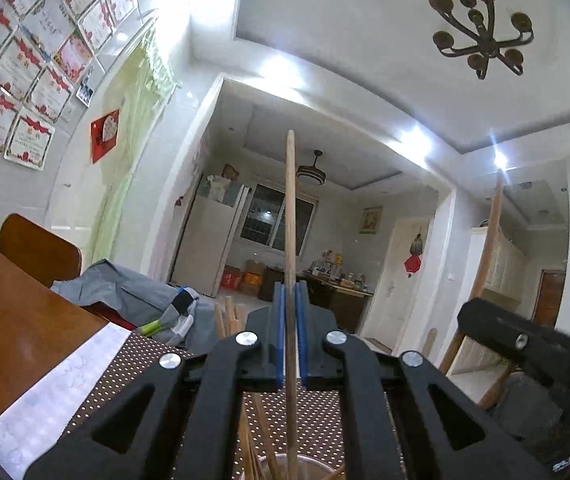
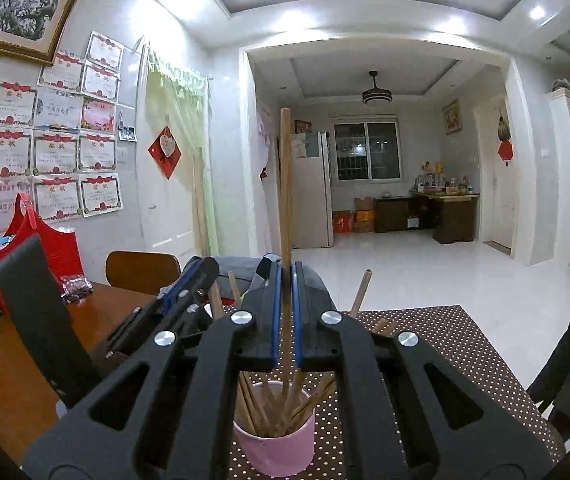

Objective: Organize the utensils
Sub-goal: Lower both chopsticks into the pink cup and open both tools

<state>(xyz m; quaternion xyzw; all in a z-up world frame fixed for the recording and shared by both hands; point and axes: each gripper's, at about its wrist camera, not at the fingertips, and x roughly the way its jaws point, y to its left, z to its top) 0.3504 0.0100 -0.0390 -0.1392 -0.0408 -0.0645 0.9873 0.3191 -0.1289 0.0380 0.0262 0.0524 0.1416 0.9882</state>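
Note:
My left gripper is shut on an upright wooden chopstick between its blue pads. The stick's lower end reaches down to a cup rim at the bottom edge. To the right, the right gripper holds a second, leaning chopstick. In the right wrist view my right gripper is shut on an upright chopstick. Its lower end stands in a pink cup that holds several chopsticks. The left gripper sits just to the left.
The cup stands on a brown dotted mat on a wooden table. A black upright panel, a red bag and small boxes are at the left. A chair and grey cloth lie beyond.

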